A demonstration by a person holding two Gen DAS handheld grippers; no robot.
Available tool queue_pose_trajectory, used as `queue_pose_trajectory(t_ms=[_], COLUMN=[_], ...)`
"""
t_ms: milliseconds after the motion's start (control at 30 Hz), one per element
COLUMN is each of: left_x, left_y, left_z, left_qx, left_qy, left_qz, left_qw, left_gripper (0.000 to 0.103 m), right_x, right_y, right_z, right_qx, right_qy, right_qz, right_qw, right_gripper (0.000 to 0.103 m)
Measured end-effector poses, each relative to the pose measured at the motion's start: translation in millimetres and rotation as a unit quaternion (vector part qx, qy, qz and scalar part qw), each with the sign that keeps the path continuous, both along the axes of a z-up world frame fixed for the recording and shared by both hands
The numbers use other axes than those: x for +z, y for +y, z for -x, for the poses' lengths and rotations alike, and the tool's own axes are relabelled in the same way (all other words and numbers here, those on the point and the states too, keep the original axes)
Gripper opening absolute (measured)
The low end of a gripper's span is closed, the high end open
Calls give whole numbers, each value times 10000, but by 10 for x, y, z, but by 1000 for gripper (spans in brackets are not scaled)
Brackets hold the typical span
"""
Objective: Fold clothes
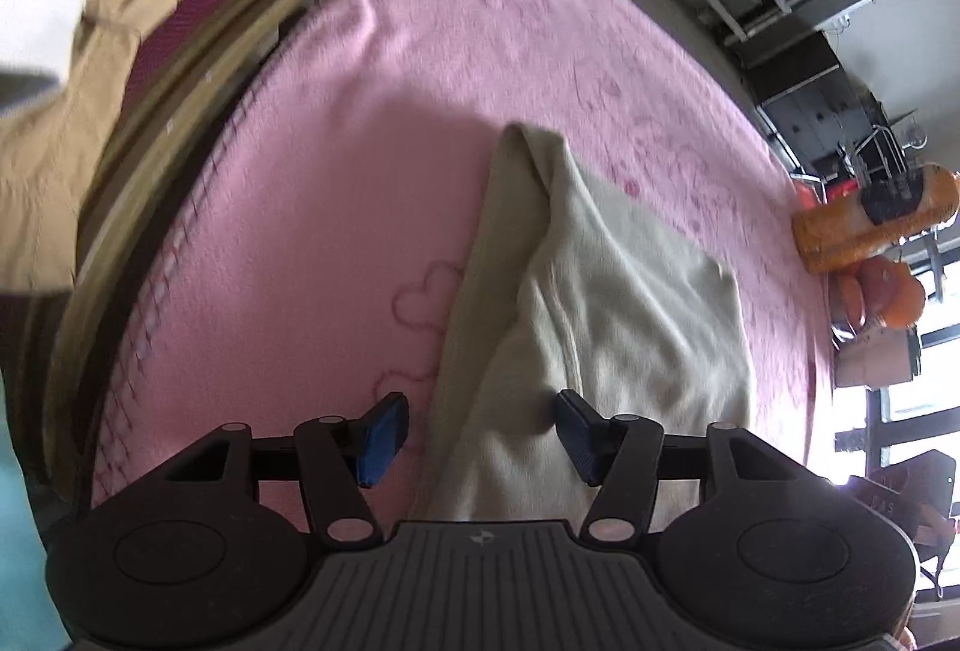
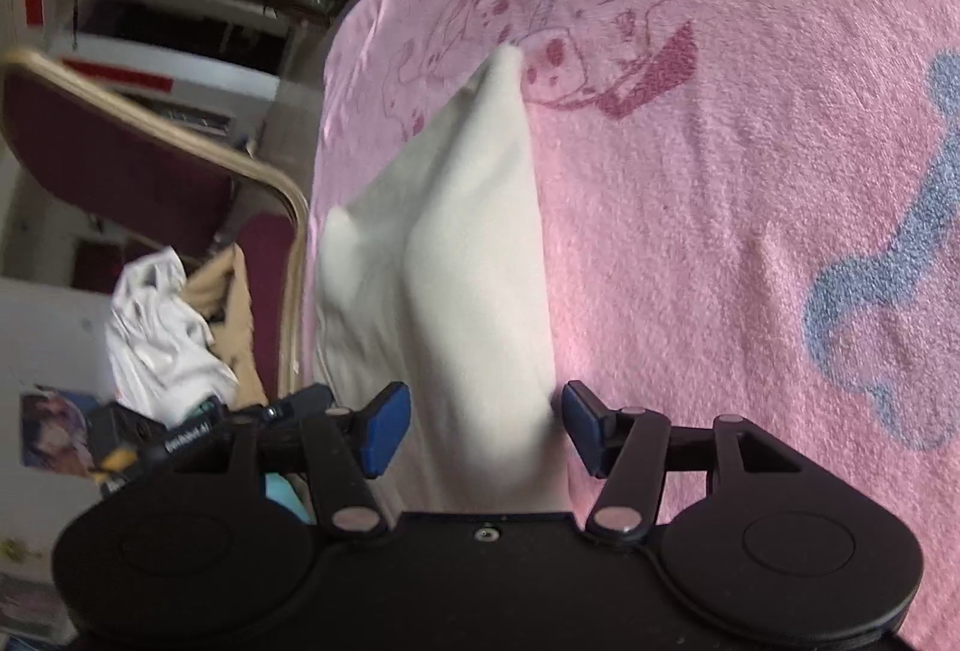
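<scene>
— Where the left tongs [image 1: 482,432] are seen from their own camera, how wide is the gap found to be?

— The blue pads [image 1: 384,438] are held well apart, and nothing is clamped. A cream garment [image 1: 606,303] is spread on the pink blanket [image 1: 312,207] and runs near, in between the two fingers and under the tool's body. Whether the right-hand pad is touching the cloth cannot be told; it is at least just beside a fold.

— And the right tongs [image 2: 486,426]?

— Those too are spread wide. The same cream garment [image 2: 474,291] is seen passing between the pads [image 2: 387,429], rising to a point at the far end and lying on the blanket [image 2: 720,231], which is printed with dark pink cartoon outlines and a blue-grey shape to the right. No grip on the fabric is made, though the cloth's right edge is very close to the right-hand pad.

— What is noted around the bed?

— A maroon chair [image 2: 120,153] with a tan frame is seen at the left, with white and tan clothes [image 2: 162,327] heaped on it. An orange tool [image 1: 870,219] is visible at the far right in the left camera's view.
</scene>
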State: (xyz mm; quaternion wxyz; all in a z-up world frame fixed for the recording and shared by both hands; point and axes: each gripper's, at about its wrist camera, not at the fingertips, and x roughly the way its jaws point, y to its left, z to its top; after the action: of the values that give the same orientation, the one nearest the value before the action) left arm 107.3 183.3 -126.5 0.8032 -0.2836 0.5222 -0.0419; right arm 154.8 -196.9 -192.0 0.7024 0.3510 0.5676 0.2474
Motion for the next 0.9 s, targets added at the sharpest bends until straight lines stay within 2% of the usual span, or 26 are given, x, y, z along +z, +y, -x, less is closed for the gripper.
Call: queue_pose_trajectory(t_ms=[67, 133, 167, 200, 233, 267, 367, 533, 733, 900], left_x=[-27, -38, -25, -3, 26, 58, 208, 555, 977, 1072], left_y=[-58, -131, -185, -247, -310, -364, -482, -698, -1462, -2427], left_z=[-42, -82, -87, -84, -72, -52, 50, 294, 475, 335], left_qx=[-131, -325, -416, -501, -590, -651, -633, -726, -1216, -1675], left_qy=[-27, -113, -182, -266, -349, -418, -690, -1079, -1612, -2084], left_qz=[21, 76, -8, -157, -312, -372, -543, -431, -265, -193], left_qw=[9999, 9994, 9990, 9983, 9972, 9963, 9941, 9906, 9790, 9634], left_gripper=[64, 63, 51, 46, 36, 22, 18, 18, 18, 18], right_x=[4, 8, 10, 12, 14, 15, 132, 569, 1226, 1505], right_y=[35, 69, 86, 104, 121, 138, 230, 137, -543, -1420], right_z=[3, 6, 7, 9, 10, 12, 48, 237, 681, 924], right_qx=[9, 18, 23, 27, 32, 36, 80, 27, -312, -949], right_qy=[-112, -225, -281, -337, -393, -449, -678, -781, -1197, -1443], right_qz=[81, 162, 203, 243, 283, 324, 652, 842, 1138, 1404], right_qw=[9999, 9996, 9994, 9991, 9988, 9985, 9955, 9934, 9858, 9749], right_gripper=[54, 54, 48, 37, 27, 24, 20, 19, 20, 20])
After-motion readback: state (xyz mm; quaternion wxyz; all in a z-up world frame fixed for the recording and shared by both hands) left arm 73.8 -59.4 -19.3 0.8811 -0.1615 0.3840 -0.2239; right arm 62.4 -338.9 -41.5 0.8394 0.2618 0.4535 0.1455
